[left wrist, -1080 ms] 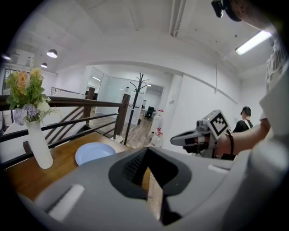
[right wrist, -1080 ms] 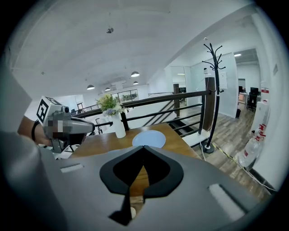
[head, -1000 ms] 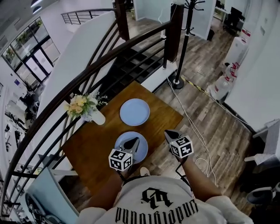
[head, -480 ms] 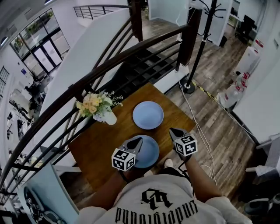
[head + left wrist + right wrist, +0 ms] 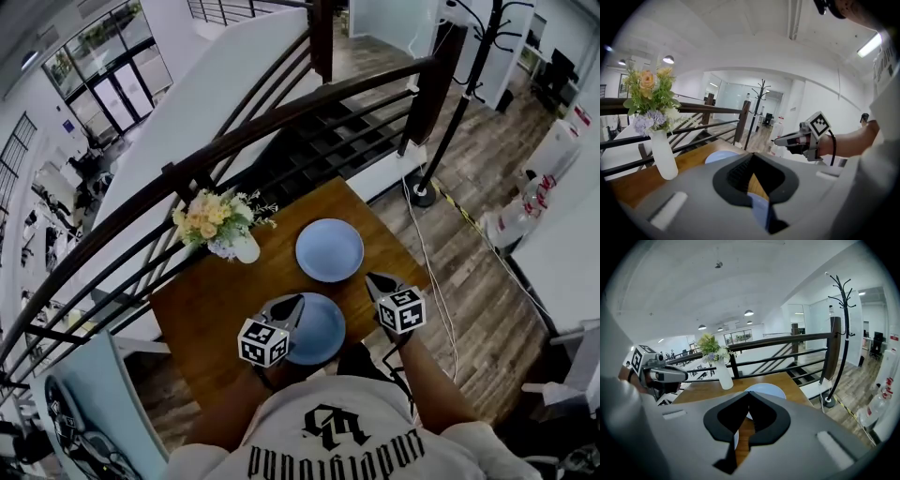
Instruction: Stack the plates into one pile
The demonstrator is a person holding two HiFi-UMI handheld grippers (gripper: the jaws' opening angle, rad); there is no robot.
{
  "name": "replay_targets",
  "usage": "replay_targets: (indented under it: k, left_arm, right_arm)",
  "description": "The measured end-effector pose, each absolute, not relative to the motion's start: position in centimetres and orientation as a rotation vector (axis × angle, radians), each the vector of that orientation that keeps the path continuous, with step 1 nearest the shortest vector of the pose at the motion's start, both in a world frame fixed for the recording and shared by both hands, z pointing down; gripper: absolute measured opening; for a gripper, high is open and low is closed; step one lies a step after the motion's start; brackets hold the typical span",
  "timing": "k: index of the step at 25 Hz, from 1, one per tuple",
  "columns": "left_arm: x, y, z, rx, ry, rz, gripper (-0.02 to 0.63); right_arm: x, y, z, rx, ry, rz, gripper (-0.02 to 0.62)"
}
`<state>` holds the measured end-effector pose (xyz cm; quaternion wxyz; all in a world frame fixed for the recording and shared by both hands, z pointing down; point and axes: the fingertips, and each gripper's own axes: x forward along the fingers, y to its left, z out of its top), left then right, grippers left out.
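Observation:
Two pale blue plates lie apart on a small wooden table [image 5: 211, 309]. The far plate [image 5: 329, 250] [image 5: 721, 157] [image 5: 765, 390] is by the table's far corner. The near plate [image 5: 317, 330] [image 5: 759, 208] lies close to me. My left gripper [image 5: 294, 301] [image 5: 752, 154] hovers over the near plate's left part, shut and empty. My right gripper [image 5: 371, 278] [image 5: 749, 393] hangs just right of the near plate, over the table's right edge. It is also shut with nothing in it. Each gripper shows in the other's view, the right gripper [image 5: 780, 140] and the left gripper [image 5: 682, 376].
A white vase [image 5: 246, 249] of flowers [image 5: 214, 216] stands left of the far plate. A dark stair railing [image 5: 281, 117] runs behind the table. A coat stand [image 5: 431, 192] and a floor cable [image 5: 427, 272] are to the right. A person's torso fills the bottom edge.
Both shut grippers have drifted left relative to the plates; the right one is now closer to the near plate's rim. The head view has swung too. The plates have not moved.

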<state>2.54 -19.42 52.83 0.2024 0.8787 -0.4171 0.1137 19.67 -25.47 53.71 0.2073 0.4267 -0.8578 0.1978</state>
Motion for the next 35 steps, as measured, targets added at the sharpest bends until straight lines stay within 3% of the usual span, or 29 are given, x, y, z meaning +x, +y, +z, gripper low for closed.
replay_targets:
  k: [16,35]
  left_arm:
    - [3.2,-26.4,55.9,2.316,-1.296,0.313,0.046]
    - [5.0,-32.9,61.8,2.138,-1.382,0.338,0.046]
  right_arm:
    - [19.8,-34.2,58.7,0.998,-2.38,0.618,0.008]
    - [21.2,-41.8,67.9,0.818,-2.251,0.752,0.092]
